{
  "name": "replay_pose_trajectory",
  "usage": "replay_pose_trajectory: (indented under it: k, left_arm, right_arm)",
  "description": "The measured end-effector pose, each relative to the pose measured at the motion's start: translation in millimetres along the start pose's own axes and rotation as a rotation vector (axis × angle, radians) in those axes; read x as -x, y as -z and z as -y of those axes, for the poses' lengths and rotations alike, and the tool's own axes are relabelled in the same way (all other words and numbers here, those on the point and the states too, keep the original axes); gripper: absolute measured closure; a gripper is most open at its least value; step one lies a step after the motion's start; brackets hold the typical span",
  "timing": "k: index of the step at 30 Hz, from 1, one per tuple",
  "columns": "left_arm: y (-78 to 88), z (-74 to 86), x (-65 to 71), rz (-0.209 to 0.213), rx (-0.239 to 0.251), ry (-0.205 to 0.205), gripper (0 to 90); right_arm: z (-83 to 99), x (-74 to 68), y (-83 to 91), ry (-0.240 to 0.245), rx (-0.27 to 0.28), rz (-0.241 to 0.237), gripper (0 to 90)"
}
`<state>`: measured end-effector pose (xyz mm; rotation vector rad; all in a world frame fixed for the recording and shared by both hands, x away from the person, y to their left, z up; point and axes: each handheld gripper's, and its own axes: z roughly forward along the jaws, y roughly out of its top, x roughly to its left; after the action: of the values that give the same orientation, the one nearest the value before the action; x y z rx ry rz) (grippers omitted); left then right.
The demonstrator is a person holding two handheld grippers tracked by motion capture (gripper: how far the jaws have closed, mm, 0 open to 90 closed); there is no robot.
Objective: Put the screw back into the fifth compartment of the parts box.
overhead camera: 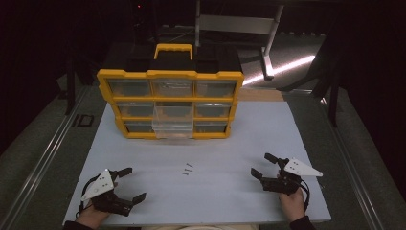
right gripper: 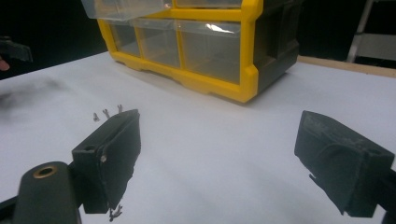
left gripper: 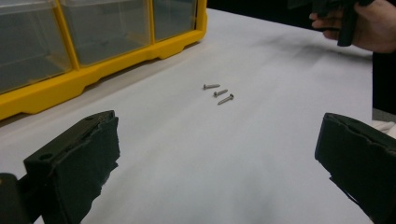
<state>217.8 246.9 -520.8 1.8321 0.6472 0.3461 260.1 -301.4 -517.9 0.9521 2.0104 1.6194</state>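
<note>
White table [overhead camera: 143, 158] is lying under us. We are holding left gripper [overhead camera: 130, 186] and right gripper [overhead camera: 262, 165] wide, empty. Screws [overhead camera: 186, 169] are waiting mid-frame, below box [overhead camera: 170, 74]; we think: go slowly, pinch one.

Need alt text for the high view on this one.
Three small screws lie mid-table between two open handheld grippers, left and right. Behind them stands a yellow drawer organizer with its bottom-middle clear drawer pulled out.

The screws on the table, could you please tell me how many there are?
3 screws lie close together on the white table, between the grippers, in front of the yellow organizer: one, a second, a third.
</note>
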Motion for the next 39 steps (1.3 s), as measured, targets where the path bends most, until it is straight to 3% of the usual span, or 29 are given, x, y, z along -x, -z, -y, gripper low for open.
replay_pose_trajectory:
  k: [6,8,14,17,19,22,26,36,39]
  left_arm:
    - [0.5,-0.7,0.0,-0.007,0.011,0.007,0.7]
    - [0.7,-1.8,0.1,-0.021,0.018,0.026,0.7]
    - [4.0,-6.0,-0.2,-0.038,0.043,0.046,0.7]
    - [5.3,-9.9,-1.9,-0.004,0.035,0.121,0.7]
    - [5.0,-12.4,-3.0,-0.012,0.030,0.146,1.6]
    - [5.0,-16.7,-4.5,-0.018,0.037,0.133,5.3]
    - [1.3,-25.5,-3.2,0.025,0.040,0.098,5.3]
    - [-23.5,-50.5,4.1,0.106,-0.048,-0.010,5.7]
    - [-31.2,-56.8,5.7,0.121,-0.055,-0.017,5.9]
  right_arm:
    - [0.0,-2.1,-0.7,0.014,-0.009,-0.003,14.3]
    - [-0.4,-4.0,-0.5,0.031,-0.012,0.002,14.3]
    - [-0.7,-4.9,0.5,0.027,-0.012,0.002,14.3]
    - [-0.3,-5.1,-0.3,0.029,-0.017,0.002,14.4]
    - [-0.9,-5.7,0.0,0.028,-0.019,0.004,14.4]
    - [-2.6,-6.6,-0.3,0.037,-0.011,0.011,14.4]
    - [-3.4,-8.9,-1.5,0.044,-0.019,0.010,14.4]
    - [-4.2,-10.9,-4.7,0.054,-0.018,-0.022,14.2]
    - [-4.5,-11.4,-4.7,0.057,-0.014,-0.027,14.2]
